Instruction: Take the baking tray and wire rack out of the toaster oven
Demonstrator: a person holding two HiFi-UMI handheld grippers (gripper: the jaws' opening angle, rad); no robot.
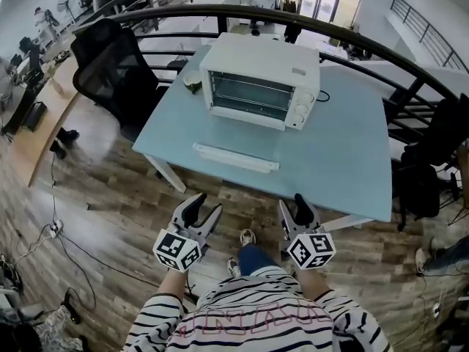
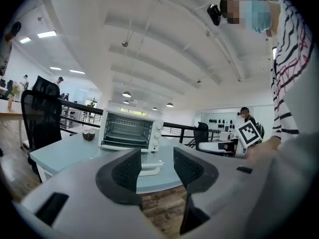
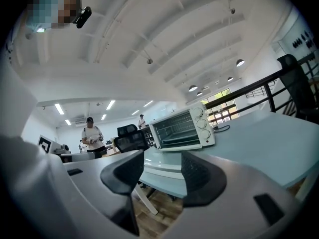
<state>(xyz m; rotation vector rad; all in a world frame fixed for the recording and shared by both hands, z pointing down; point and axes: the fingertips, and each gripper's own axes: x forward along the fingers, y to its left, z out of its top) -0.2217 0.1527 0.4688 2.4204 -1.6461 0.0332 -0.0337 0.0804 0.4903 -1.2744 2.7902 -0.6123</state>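
Observation:
A white toaster oven stands at the far middle of a pale blue table, its front facing me. Wire rack bars show inside it; I cannot make out the baking tray separately. A long white bar lies in front of the oven, near the table's front edge. Both grippers hang short of the table, above the wooden floor. My left gripper is open with nothing between its jaws. My right gripper is also open and empty, pointing at the oven.
A small dark bowl sits left of the oven. A black office chair stands off the table's left corner, and a black curved railing runs behind the table. Cables lie on the floor at left. A standing person is in the background.

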